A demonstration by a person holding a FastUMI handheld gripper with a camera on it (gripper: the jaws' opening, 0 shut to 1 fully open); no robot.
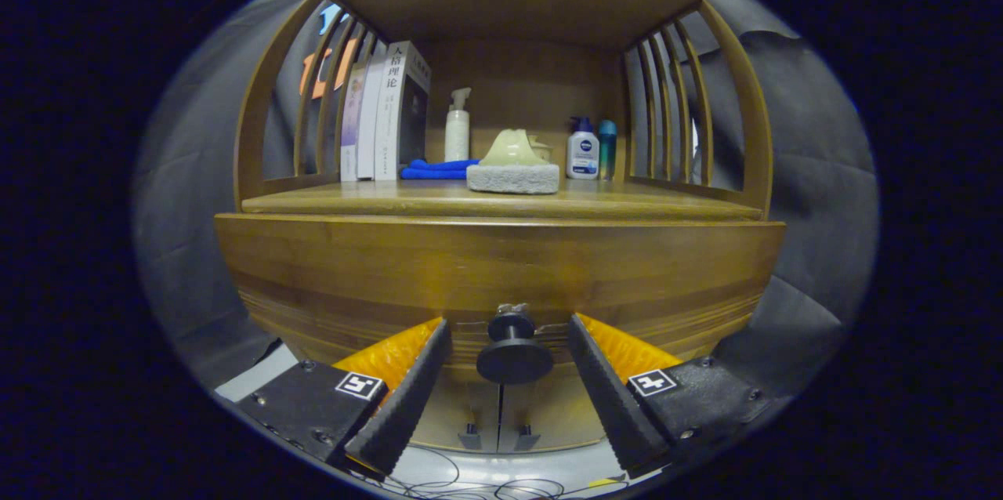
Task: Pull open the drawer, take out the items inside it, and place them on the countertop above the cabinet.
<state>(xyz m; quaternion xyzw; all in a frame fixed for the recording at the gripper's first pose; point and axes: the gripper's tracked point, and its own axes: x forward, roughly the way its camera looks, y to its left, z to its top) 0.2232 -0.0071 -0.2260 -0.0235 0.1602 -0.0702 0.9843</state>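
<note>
While spread, tool perhaps flanking knob.

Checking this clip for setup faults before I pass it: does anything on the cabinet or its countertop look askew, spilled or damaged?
Nothing stands out. The books, bottles and tissue box stand upright on the countertop, the blue cloth lies flat, and the drawer is shut. The gripper is open around the knob.

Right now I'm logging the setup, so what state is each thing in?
Drawer: closed, front flush with the cabinet.
Drawer knob: between the jaws, not yet gripped.
Gripper: jaws open, gaps either side of the knob.
Books: upright on the countertop.
Blue cloth: lying bunched beside the books.
Spray bottle: upright.
Lotion bottle: upright.
</note>
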